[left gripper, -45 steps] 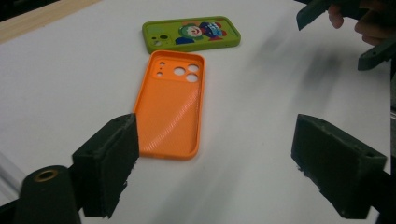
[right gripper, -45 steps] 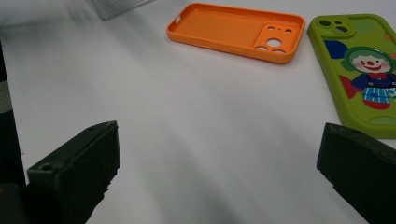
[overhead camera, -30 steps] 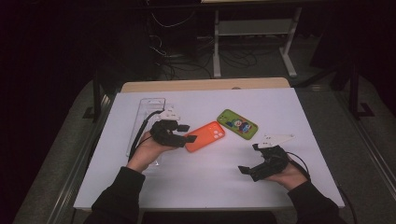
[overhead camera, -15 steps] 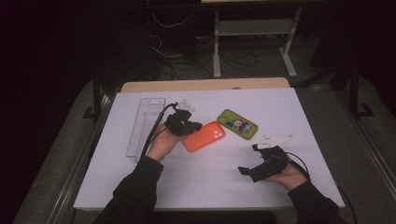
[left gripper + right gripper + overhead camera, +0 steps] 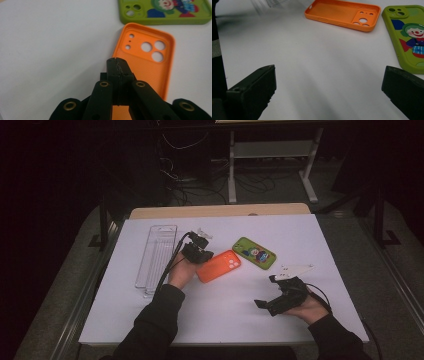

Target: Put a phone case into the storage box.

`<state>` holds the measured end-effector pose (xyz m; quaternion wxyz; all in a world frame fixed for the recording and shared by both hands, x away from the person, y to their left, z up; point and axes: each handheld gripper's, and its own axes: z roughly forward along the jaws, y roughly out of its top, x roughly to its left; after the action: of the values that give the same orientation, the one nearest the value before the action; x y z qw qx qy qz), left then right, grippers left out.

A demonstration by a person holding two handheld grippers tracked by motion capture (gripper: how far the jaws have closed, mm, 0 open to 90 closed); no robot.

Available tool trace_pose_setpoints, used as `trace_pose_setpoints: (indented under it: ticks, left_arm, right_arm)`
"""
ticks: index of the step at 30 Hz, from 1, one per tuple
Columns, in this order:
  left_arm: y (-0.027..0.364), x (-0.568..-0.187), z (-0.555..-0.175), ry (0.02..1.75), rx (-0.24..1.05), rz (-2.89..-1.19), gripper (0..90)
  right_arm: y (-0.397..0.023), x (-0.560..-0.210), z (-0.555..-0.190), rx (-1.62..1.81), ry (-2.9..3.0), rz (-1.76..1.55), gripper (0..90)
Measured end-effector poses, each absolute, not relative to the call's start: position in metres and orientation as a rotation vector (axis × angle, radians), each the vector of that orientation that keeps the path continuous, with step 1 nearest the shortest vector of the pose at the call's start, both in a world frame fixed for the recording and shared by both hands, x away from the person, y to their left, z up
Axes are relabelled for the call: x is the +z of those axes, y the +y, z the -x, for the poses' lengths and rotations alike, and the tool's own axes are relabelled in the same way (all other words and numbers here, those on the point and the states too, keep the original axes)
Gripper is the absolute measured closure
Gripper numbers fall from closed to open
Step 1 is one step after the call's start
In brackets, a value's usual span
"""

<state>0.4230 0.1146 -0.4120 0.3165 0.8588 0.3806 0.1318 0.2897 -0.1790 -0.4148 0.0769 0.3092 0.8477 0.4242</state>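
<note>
At the centre of the high view, on a white table (image 5: 225, 320), the left gripper (image 5: 199, 254) sits at the near-left end of an orange phone case (image 5: 218, 266), its two black jaws pressed flat together with nothing between them; seen in the left gripper view, the joined tips (image 5: 117, 65) hover over the case's open inner side (image 5: 147, 67), just short of the camera cutouts. The case lies hollow side up, just left of a green phone case (image 5: 254, 252) printed with a clown figure, the two near each other but apart. At the lower right of the high view the right gripper (image 5: 280, 301) rests on the table with its jaws spread wide, as the right gripper view shows, both cases (image 5: 342, 13) (image 5: 409, 35) lying well beyond its tips. A clear plastic tray (image 5: 156, 257) stands at the left. The orange case looks light, thin and somewhat flexible, likely a soft shell that bends under pressure and may slide on the smooth tabletop; it seems sturdy rather than fragile. The raised side wall along a long edge appears the best hold, one jaw inside the hollow and one outside, after the closed jaws are opened.
</note>
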Motion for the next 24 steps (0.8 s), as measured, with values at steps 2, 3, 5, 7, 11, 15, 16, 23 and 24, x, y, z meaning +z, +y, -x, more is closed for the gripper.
trace_pose_setpoints:
  ticks: [2,3,5,7,11,15,16,23,24]
  left_arm:
    - [0.116,-0.415,-0.426,1.012,0.368,-2.273,89.7]
    - [0.116,-0.417,-0.427,1.02,0.381,-2.272,89.6]
    - [0.116,-0.419,-0.43,1.041,0.4,-2.273,89.6]
    - [0.115,-0.42,-0.431,1.049,0.402,-2.264,89.6]
    - [0.114,-0.423,-0.435,1.061,0.432,-2.31,89.6]
    - [0.113,-0.427,-0.437,1.113,0.453,-2.329,89.7]
    - [0.113,-0.428,-0.436,1.121,0.459,-2.342,89.7]
    - [0.11,-0.429,-0.432,1.137,0.476,-2.365,89.7]
    - [0.11,-0.429,-0.43,1.137,0.472,-2.366,89.7]
  right_arm:
    - [-0.179,-0.415,-0.29,1.271,2.539,-0.925,0.0]
    - [-0.179,-0.415,-0.29,1.27,2.541,-0.927,0.0]
    - [-0.179,-0.415,-0.29,1.268,2.543,-0.924,0.0]
    - [-0.179,-0.415,-0.29,1.267,2.544,-0.926,0.0]
    - [-0.178,-0.415,-0.29,1.264,2.546,-0.922,0.0]
    - [-0.178,-0.415,-0.289,1.264,2.552,-0.922,0.0]
    - [-0.178,-0.415,-0.289,1.26,2.553,-0.934,0.0]
    - [-0.178,-0.415,-0.288,1.263,2.556,-0.938,0.0]
    - [-0.179,-0.415,-0.289,1.263,2.554,-0.937,0.0]
